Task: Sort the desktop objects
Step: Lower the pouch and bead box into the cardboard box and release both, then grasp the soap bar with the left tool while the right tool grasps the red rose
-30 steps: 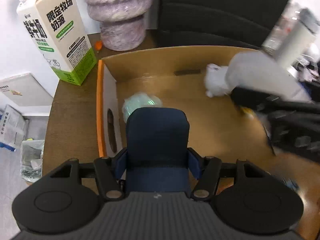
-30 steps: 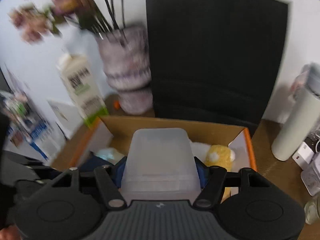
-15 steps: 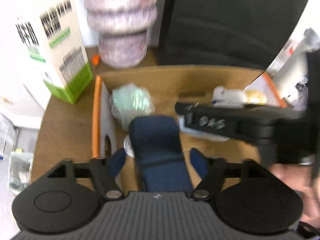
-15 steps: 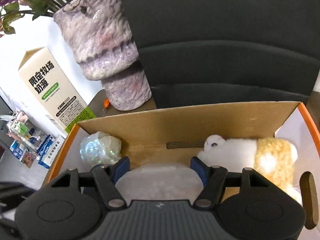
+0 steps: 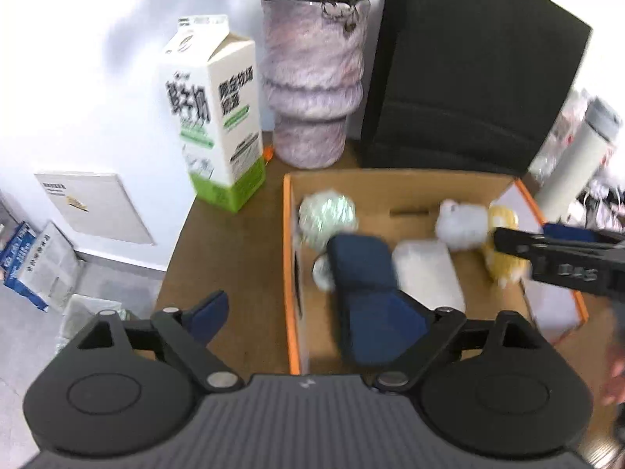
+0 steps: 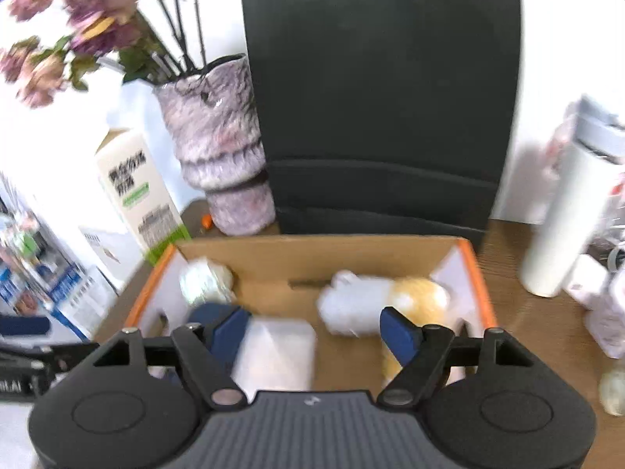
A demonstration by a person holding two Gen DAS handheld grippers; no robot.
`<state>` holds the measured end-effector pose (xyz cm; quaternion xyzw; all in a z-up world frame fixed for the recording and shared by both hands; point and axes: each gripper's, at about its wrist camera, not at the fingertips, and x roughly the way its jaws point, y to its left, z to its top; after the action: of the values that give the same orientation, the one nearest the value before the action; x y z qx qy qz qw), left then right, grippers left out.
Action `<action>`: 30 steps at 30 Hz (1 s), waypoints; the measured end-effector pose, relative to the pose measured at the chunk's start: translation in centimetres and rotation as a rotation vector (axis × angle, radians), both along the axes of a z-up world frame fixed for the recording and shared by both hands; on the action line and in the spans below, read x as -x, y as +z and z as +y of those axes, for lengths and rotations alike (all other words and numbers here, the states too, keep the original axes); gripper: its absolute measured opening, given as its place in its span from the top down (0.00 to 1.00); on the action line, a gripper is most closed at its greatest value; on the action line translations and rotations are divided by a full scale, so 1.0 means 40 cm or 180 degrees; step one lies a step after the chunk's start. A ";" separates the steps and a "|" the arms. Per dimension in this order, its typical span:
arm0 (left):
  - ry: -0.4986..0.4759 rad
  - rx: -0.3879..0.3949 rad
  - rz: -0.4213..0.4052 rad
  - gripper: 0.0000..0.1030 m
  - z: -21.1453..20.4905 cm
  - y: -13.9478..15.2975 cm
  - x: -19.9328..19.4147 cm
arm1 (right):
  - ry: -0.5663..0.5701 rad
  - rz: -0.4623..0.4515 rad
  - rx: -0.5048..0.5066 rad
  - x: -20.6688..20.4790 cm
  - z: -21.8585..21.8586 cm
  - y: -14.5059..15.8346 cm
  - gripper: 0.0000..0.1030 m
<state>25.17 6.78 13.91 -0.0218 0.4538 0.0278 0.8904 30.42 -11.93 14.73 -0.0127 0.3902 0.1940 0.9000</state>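
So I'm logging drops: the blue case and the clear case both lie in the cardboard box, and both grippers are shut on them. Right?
Not quite. The blue case and clear case do lie in the cardboard box, but the left gripper and right gripper are open and empty, as each wrist view shows.

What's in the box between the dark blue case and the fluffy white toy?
A frosted white case lies there, flat on the box floor, beside the dark blue case and just in front of the fluffy white toy. The left wrist view shows it best.
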 end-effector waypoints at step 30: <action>0.0026 0.0053 -0.0903 0.03 -0.108 -0.298 0.765 | -0.0370 -0.0500 -0.0180 0.784 -0.310 -0.286 0.17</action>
<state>-5.44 2.44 1.99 -0.0346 0.3235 0.0243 0.9453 -0.96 -24.34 3.30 0.0203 0.3128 0.1507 0.9376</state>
